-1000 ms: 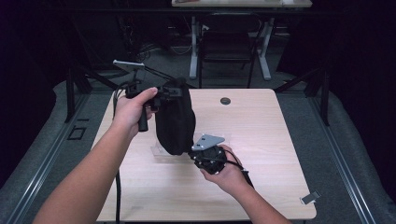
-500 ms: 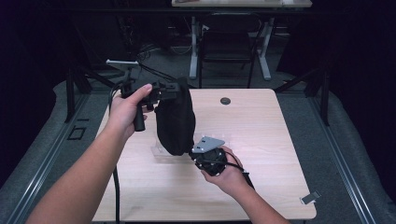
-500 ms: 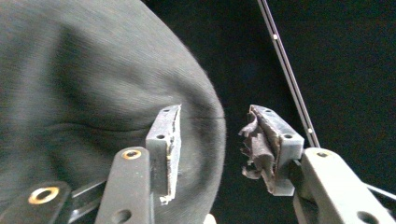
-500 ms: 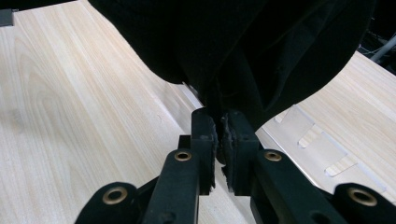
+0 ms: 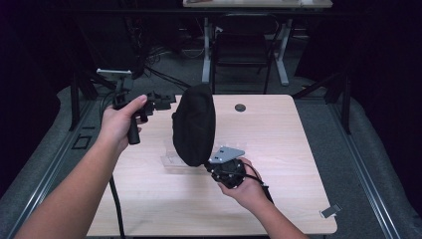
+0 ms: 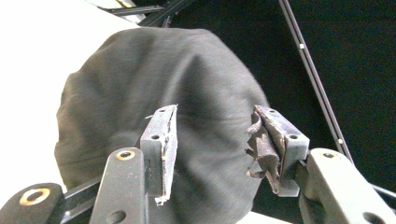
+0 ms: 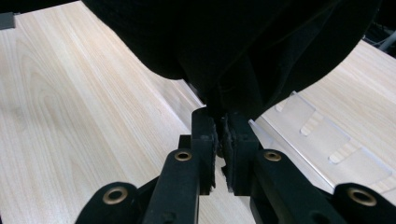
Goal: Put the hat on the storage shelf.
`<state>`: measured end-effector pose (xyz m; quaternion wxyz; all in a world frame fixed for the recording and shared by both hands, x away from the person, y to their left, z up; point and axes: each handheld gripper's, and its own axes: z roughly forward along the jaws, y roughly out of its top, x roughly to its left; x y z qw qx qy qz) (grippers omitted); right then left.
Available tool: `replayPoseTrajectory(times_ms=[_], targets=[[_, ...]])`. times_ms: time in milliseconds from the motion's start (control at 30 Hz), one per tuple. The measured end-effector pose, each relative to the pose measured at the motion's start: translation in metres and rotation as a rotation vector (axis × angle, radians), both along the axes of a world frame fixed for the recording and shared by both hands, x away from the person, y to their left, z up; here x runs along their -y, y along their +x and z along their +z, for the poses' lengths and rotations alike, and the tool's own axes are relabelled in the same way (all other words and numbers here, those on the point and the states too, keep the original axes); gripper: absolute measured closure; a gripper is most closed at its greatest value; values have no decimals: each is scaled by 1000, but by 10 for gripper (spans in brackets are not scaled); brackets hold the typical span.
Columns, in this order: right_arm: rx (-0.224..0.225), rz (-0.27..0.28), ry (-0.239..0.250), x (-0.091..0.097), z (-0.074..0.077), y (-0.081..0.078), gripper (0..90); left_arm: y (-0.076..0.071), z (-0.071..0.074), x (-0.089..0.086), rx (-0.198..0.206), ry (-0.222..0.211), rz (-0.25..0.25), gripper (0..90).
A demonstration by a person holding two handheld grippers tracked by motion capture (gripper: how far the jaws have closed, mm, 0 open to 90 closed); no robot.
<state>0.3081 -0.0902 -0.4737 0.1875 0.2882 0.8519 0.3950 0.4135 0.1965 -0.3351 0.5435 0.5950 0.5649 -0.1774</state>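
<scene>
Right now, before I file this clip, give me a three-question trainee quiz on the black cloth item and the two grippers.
1. True or false: the right gripper is shut on the lower edge of the black cloth hood.
2. How do the left gripper jaws stand? A) clamped on the cloth B) apart, with nothing pinched C) shut on a clear plastic stand
3. What lies on the wooden table under the hood?

Key
1. True; the pads pinch the fabric.
2. B; the jaws have just been opening, and the hood sits beyond them, unpinched.
3. A clear plastic stand.
</scene>
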Motion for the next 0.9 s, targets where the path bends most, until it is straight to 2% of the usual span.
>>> replayPoseTrajectory(times_ms=[67, 167, 200, 233, 300, 900], targets=[[-9, -12, 6, 2, -2, 1, 844, -1, -5, -4, -6, 12, -4, 514], [-28, -26, -7, 4, -6, 4, 849, -1, -10, -7, -14, 6, 3, 513], [-42, -34, -4, 6, -12, 6, 851, -1, -13, -10, -19, 10, 4, 513], [-42, -40, 17, 8, -13, 7, 851, -2, -15, -11, -21, 13, 3, 513], [-77, -50, 36, 12, -13, 9, 851, -2, -18, -13, -30, 18, 3, 513], [-81, -76, 25, 25, -15, 8, 808, -8, -38, -38, -50, 105, 43, 506]])
